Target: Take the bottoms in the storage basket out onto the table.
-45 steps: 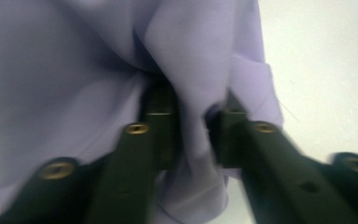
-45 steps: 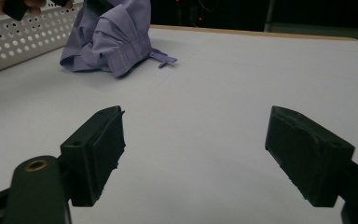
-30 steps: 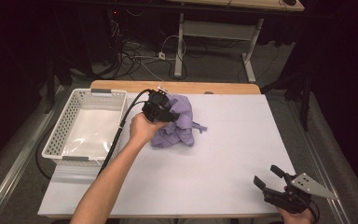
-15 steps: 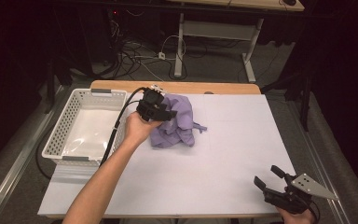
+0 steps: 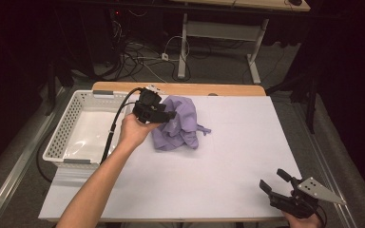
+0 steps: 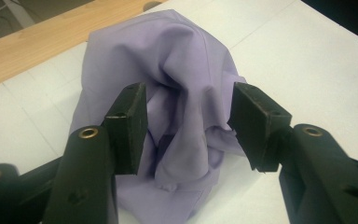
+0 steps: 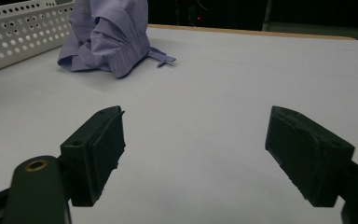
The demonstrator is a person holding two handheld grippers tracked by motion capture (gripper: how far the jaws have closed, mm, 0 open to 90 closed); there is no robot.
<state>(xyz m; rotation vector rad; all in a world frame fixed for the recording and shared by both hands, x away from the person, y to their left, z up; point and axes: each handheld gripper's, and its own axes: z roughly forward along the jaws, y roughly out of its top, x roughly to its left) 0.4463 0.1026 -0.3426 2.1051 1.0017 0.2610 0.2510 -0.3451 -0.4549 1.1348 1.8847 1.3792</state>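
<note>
The left hand-held gripper (image 5: pixel 170 115) hovers with jaws apart, empty, over the crumpled purple shirt (image 5: pixel 178 128) near the desk's (image 5: pixel 247 142) far-left corner (beside the white basket (image 5: pixel 59 137)), probably seeking a grasp.

The white table (image 5: pixel 228 161) bears a purple cloth (image 5: pixel 180 128) and a white basket (image 5: pixel 66 137).

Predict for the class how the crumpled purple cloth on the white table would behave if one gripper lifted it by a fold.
The purple cloth lies in soft folds, so it would probably droop and unfurl rather than keep its shape. It looks thin, likely light. A loose strip trails out and may dangle or drag.
</note>
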